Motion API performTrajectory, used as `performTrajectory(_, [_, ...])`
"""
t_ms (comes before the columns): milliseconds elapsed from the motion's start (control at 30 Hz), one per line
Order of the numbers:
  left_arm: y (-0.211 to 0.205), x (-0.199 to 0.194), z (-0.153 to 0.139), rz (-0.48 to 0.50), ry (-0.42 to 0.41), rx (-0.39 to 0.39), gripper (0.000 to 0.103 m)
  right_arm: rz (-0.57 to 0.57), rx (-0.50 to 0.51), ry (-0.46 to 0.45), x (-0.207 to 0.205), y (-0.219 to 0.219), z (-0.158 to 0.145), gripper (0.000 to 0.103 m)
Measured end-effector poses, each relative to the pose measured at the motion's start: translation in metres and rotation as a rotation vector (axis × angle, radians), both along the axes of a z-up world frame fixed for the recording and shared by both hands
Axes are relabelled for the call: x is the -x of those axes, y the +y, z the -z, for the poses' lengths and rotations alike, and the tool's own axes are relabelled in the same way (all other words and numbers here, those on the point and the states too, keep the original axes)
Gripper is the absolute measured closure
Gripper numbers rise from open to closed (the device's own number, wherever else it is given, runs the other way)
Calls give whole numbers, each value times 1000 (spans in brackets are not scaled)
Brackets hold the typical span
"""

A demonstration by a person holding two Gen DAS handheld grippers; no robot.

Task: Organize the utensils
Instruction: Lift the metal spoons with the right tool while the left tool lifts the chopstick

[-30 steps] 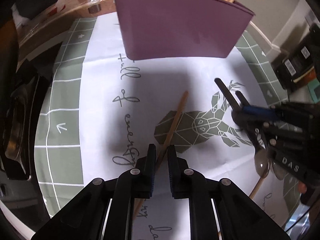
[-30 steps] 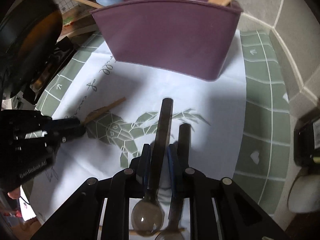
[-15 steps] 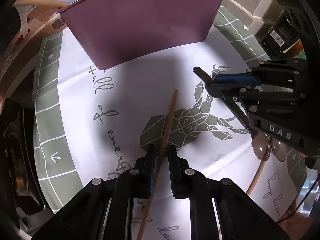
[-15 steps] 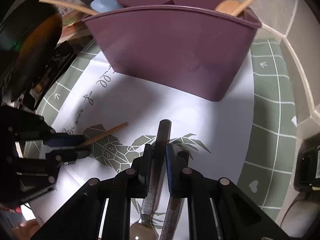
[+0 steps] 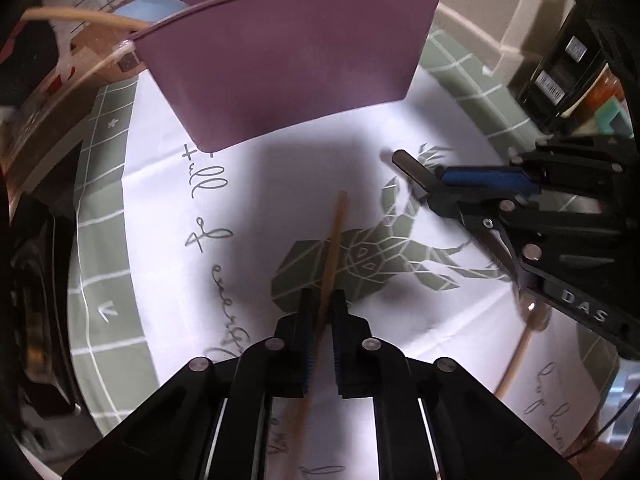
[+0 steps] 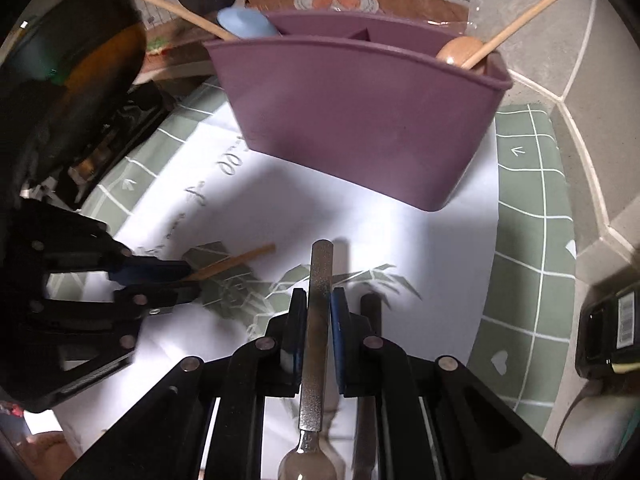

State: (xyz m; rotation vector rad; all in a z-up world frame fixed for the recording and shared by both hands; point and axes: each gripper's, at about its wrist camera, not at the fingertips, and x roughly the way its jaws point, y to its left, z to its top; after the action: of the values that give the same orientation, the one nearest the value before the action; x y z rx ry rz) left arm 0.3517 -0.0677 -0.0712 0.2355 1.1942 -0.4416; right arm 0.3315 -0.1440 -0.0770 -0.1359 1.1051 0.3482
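Both grippers loaded, caddy half filled
Left gripper (image 5: 320,312) jaws clench a wooden stick (image 5: 334,248); right gripper (image 6: 319,312) jaws grasp a metal spoon (image 6: 316,340); purple caddy (image 6: 360,120) at twelve o'clock already holds two utensils.

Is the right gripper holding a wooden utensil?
No: in the right wrist view the right gripper is shut on a metal spoon, its textured handle pointing toward the purple caddy.

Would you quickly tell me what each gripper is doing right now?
Left gripper: closed on the wooden stick.
Right gripper: closed on the metal spoon, gripped by its handle.
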Motion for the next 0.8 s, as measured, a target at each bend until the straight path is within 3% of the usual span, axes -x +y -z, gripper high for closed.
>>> performTrajectory(267, [40,30,-44,-80,-111,150,97,17,-34,-33,30,-14,-26,93])
performTrajectory(800, [49,49,-92,-97,-220,237,97,44,-62,-136,56,-16,-61,93])
